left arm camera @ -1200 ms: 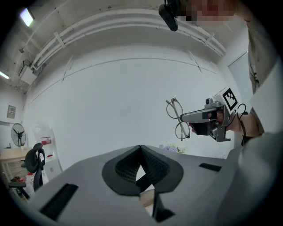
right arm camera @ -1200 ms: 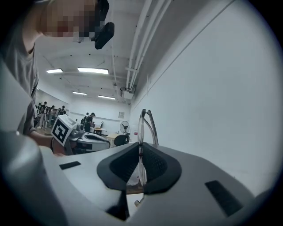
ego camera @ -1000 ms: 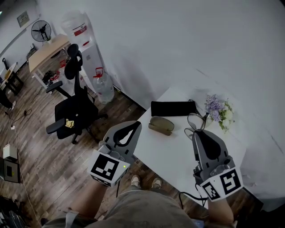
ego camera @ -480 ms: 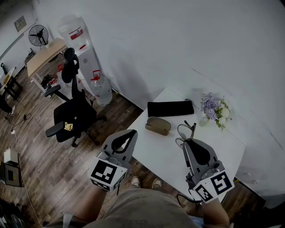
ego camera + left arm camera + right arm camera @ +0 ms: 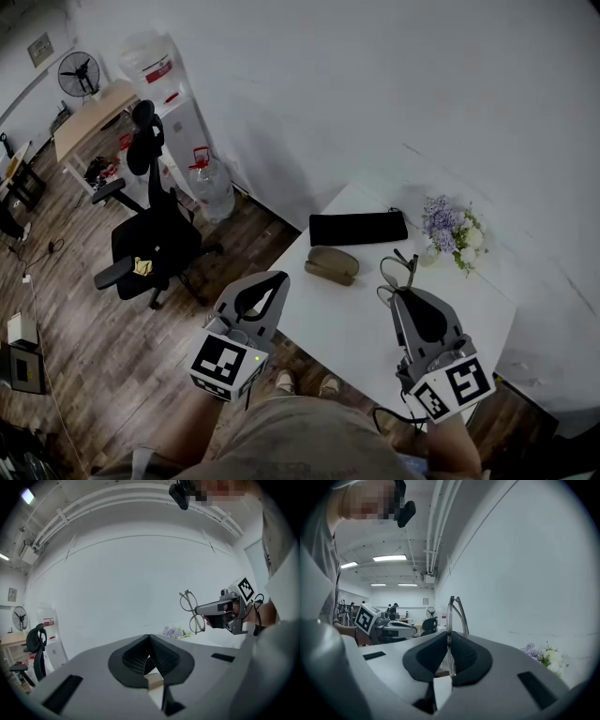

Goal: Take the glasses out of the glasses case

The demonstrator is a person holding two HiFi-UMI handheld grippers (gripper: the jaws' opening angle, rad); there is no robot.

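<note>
While the right gripper [image 5: 399,296] grasps the glasses [image 5: 395,275] clear of the case [image 5: 331,263], the left gripper [image 5: 278,278] is clenched empty; removal looks done, and next they likely need setting gently on the tabletop [image 5: 352,323].

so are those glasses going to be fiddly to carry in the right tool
Probably light and fragile: the glasses have thin wire rims. Pinched at one edge by the right tool, they could pivot or slip if jolted.

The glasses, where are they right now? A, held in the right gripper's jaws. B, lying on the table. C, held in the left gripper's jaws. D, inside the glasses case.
A: the glasses stand pinched in the jaws of the right gripper, away from the glasses case.
</note>
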